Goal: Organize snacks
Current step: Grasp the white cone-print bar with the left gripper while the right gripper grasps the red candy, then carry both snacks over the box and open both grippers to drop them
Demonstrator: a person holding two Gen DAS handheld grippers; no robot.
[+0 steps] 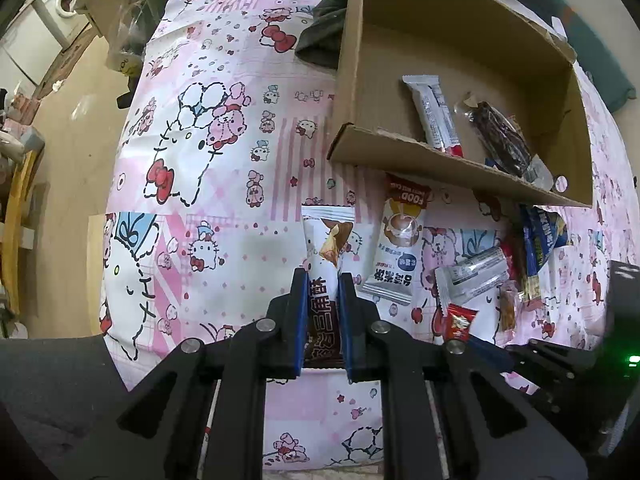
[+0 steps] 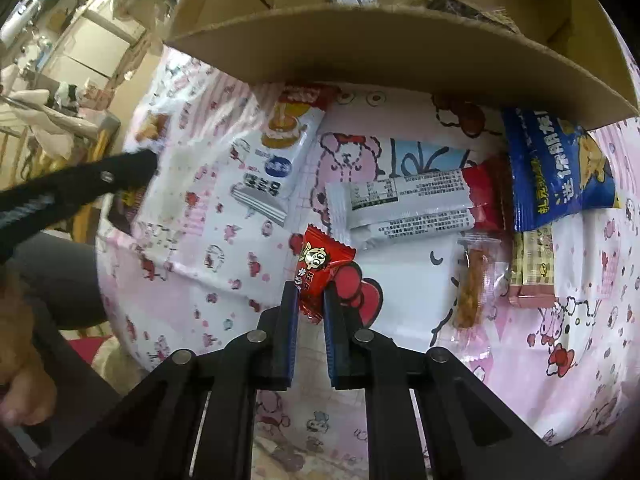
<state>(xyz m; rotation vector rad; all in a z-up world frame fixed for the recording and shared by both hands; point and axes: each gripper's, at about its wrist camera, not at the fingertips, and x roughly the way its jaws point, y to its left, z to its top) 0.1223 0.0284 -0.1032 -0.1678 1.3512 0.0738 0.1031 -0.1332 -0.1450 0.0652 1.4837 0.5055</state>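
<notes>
My left gripper (image 1: 323, 276) is shut on a white and brown snack packet (image 1: 326, 248), held just above the pink cartoon cloth. My right gripper (image 2: 311, 288) is shut on a small red candy (image 2: 318, 266); the candy also shows in the left wrist view (image 1: 460, 322). A cardboard box (image 1: 420, 156) stands beyond, holding a grey bar (image 1: 434, 116) and a dark dried-snack pack (image 1: 502, 136). On the cloth lie a white milk-tea packet (image 2: 276, 160), two grey-red bars (image 2: 408, 204), a blue bag (image 2: 556, 168) and an orange stick snack (image 2: 472, 284).
The box's near wall (image 2: 400, 52) overhangs the loose snacks. A dark cloth (image 1: 320, 28) lies left of the box. The left gripper's arm (image 2: 80, 188) reaches in at the left of the right wrist view. The floor and a washing machine (image 1: 64, 4) are off to the left.
</notes>
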